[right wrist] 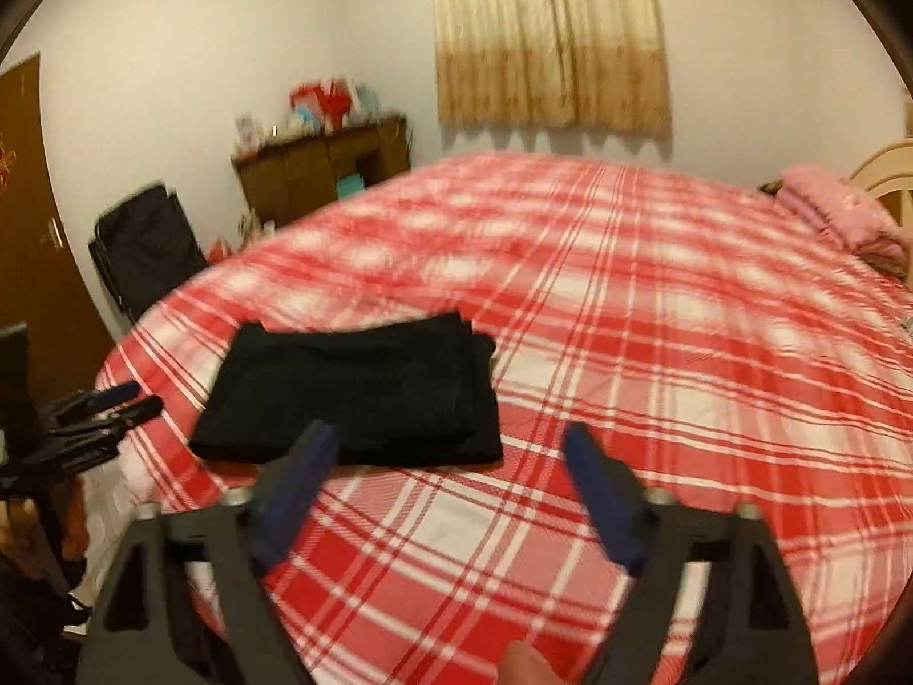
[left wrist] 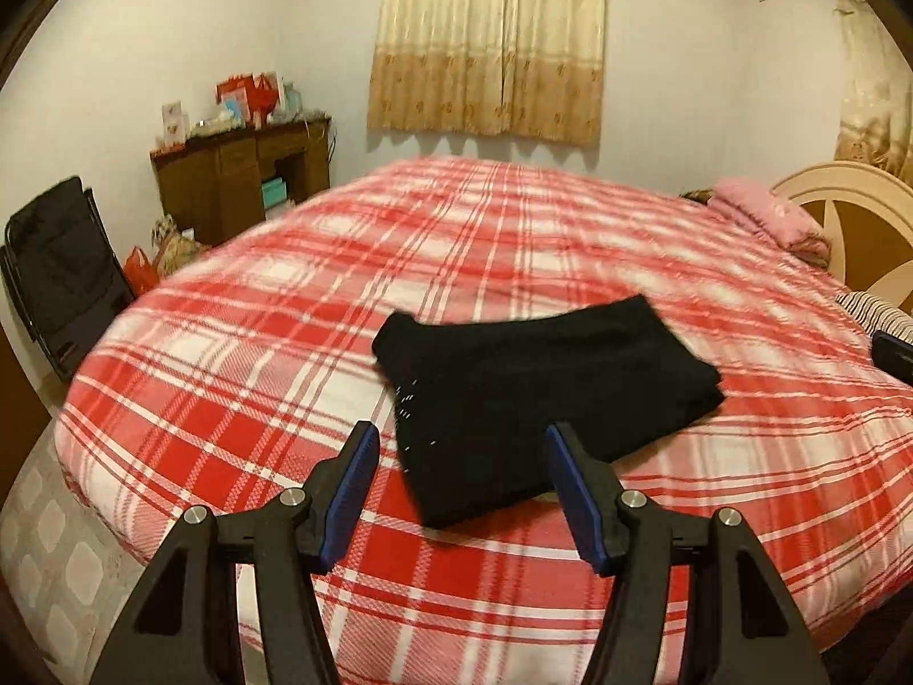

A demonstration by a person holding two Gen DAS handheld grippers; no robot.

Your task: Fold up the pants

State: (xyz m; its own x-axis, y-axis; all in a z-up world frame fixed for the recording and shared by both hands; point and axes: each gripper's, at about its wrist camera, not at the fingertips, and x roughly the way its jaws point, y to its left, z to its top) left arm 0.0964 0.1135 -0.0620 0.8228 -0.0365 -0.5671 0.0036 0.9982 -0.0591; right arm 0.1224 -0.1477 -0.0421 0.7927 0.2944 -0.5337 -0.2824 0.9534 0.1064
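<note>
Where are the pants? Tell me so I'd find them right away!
Look at the big bed with the red and white checked blanket. Near its front edge lies a flat black bundle, the folded pants, just ahead of the open tongs. They are the only black thing on the blanket; the pink pillow sits far off by the headboard.

we see a bedroom with plain white walls (left wrist: 114,57) under warm light. a bed (left wrist: 513,240) in red plaid fills the middle, beige curtains (left wrist: 491,40) hang behind it, a brown wooden dresser (left wrist: 239,182) stands in the corner, and a black folding chair (left wrist: 63,274) leans nearby.
</note>
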